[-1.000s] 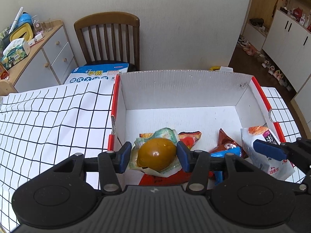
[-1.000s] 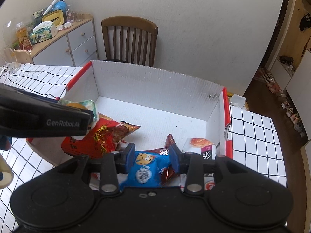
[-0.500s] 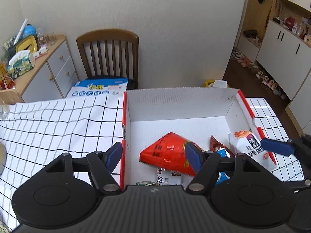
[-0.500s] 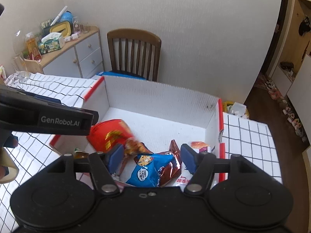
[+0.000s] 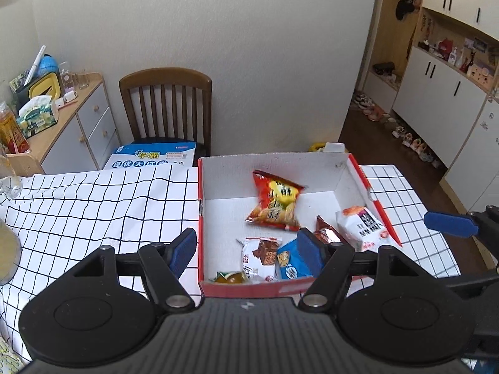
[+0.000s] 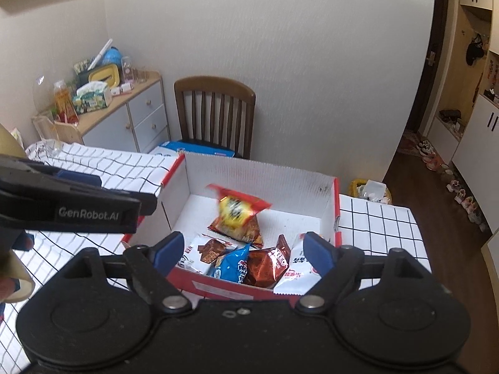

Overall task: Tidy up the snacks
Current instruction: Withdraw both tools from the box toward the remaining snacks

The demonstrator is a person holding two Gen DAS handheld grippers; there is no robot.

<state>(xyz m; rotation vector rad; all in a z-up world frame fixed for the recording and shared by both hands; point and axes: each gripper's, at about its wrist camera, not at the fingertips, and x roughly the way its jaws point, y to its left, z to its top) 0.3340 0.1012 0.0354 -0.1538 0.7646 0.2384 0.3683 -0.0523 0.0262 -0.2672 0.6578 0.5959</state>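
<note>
A white cardboard box with a red rim sits on the checked tablecloth. Inside it, a red chip bag lies toward the back and looks blurred in the right wrist view. Near the front are a white wafer packet, a blue packet, a brown Oreo packet, a white packet and a small green-yellow packet. My left gripper hangs open above the box's front left corner, holding nothing. My right gripper is above the front edge, its jaws opening and nothing between them.
A wooden chair stands behind the table with a blue-and-white carton on its seat. A cluttered drawer cabinet is at the back left. White cupboards and shoes line the right. Tablecloth spreads left of the box.
The left gripper let go of the green-yellow packet and the right of the blue packet. Both pulled up and back from the box. The red chip bag shifted toward the back.
</note>
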